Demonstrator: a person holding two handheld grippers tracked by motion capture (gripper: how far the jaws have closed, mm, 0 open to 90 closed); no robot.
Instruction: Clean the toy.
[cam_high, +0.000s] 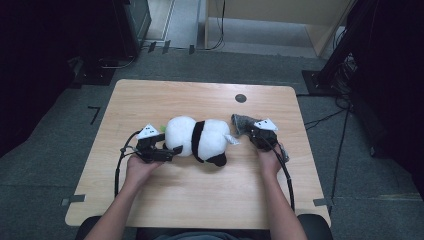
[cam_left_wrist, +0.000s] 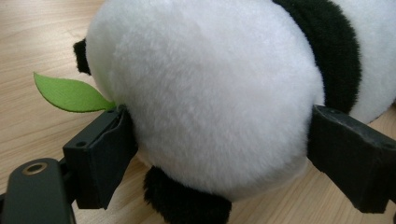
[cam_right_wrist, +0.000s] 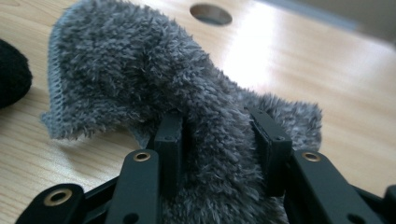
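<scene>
Reaching in from the near edge of the wooden table (cam_high: 150, 210), both forearms lie roughly level, each hand wrapped around its tool. The left hand (cam_high: 139, 169) sits left of the plush panda (cam_high: 200, 137), which lies on its side near the middle of the tabletop, and aims the left gripper (cam_high: 167, 151) rightward at the toy's white round end. In the left gripper view its jaws stand wide, one on each side of that white bulge, pads pressed into the fur, so the toy is clamped; a green felt leaf (cam_left_wrist: 70, 93) pokes out beside one jaw. The right hand (cam_high: 270, 161) points the right gripper (cam_high: 255, 135) away from the person, at the grey fuzzy cloth (cam_right_wrist: 154, 79) just right of the panda. Its jaws are partly closed, pinching a raised fold of that cloth between the pads.
</scene>
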